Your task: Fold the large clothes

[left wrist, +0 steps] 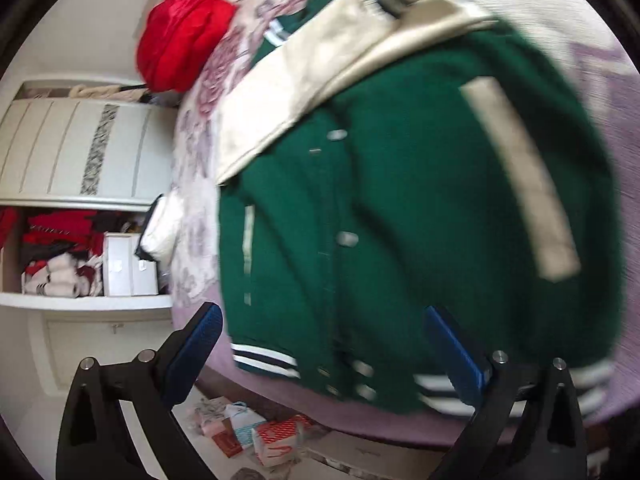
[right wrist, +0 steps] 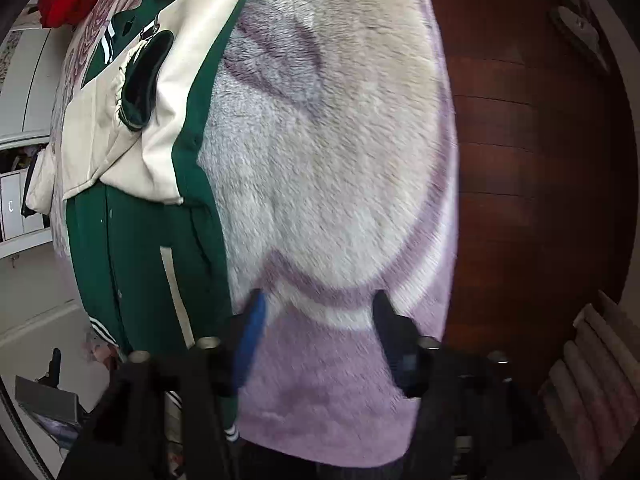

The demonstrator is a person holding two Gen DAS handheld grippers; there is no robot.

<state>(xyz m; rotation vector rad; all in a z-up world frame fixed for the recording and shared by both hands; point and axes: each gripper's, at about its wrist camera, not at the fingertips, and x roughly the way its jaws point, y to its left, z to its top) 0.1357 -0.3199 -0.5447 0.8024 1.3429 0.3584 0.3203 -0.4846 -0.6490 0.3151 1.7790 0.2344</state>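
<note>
A green varsity jacket (left wrist: 400,220) with cream sleeves lies front up on a fluffy lilac blanket (left wrist: 600,80). Both cream sleeves (left wrist: 312,92) are folded across its chest. My left gripper (left wrist: 324,344) is open and empty, just above the jacket's striped hem (left wrist: 268,360). In the right wrist view the jacket (right wrist: 140,240) lies at the left. My right gripper (right wrist: 320,320) is open and empty over the blanket (right wrist: 340,160), to the right of the jacket.
A red garment (left wrist: 180,32) lies at the far end of the bed. An open wardrobe (left wrist: 80,240) with clothes and white boxes stands at the left. Packets litter the floor (left wrist: 260,432). A dark wood headboard (right wrist: 520,160) is at the right.
</note>
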